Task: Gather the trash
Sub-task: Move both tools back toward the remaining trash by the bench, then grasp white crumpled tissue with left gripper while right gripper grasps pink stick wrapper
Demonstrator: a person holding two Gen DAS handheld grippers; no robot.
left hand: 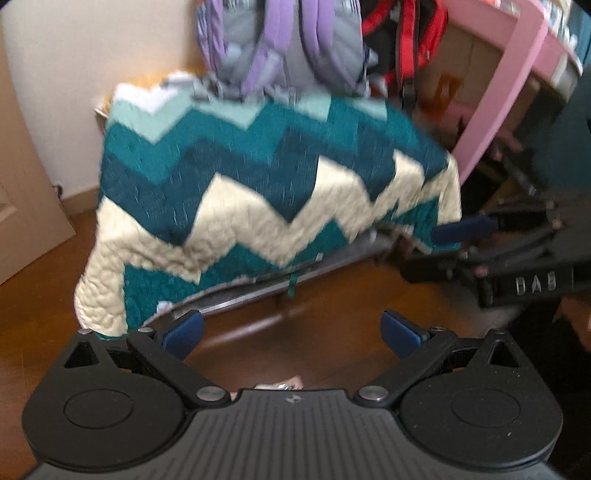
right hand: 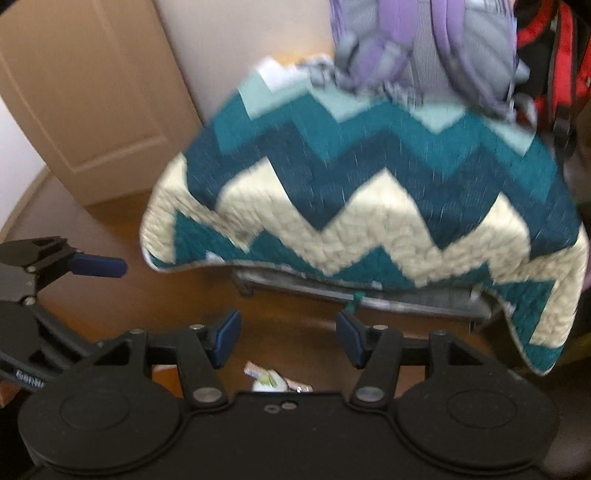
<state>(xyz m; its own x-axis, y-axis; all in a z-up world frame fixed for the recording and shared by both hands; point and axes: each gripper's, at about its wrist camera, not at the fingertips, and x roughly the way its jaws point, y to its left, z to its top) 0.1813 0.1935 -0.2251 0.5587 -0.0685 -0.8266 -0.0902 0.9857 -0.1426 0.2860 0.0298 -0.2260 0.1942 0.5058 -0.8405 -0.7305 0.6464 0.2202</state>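
The left tool (left hand: 291, 334) hangs over a glossy brown wooden floor (left hand: 332, 291), its two blue rubber-padded fingers spread wide with nothing between them. The right tool (right hand: 288, 341) is also parted, though less widely, and grips nothing; its matte black linkage arms and round ribbed housings fill the bottom of its view.

Low between the right tool's fingers, partly hidden by the tool body, lies a small crumpled wrapper (right hand: 271, 380), white with green and tan print, thin and crinkled, resting on the floor. In the left wrist view only a pale sliver of the same scrap (left hand: 280, 384) peeks above the tool body.

Ahead of both tools a quilted blanket (left hand: 266, 192) drapes over a low piece of furniture whose grey metal rail (left hand: 258, 291) shows beneath the hem. The blanket is puffy and stitched, patterned in zigzag bands of cream, deep teal, navy and pale mint. On top of it sits a backpack (left hand: 280, 44) in lavender and grey fabric with padded straps, and beside that a red and black bag (left hand: 406, 33). A pink painted frame (left hand: 495, 92) stands to the right, and a beige panelled door (right hand: 85, 96) leans against the off-white wall at the left. Both views are softened by motion blur.
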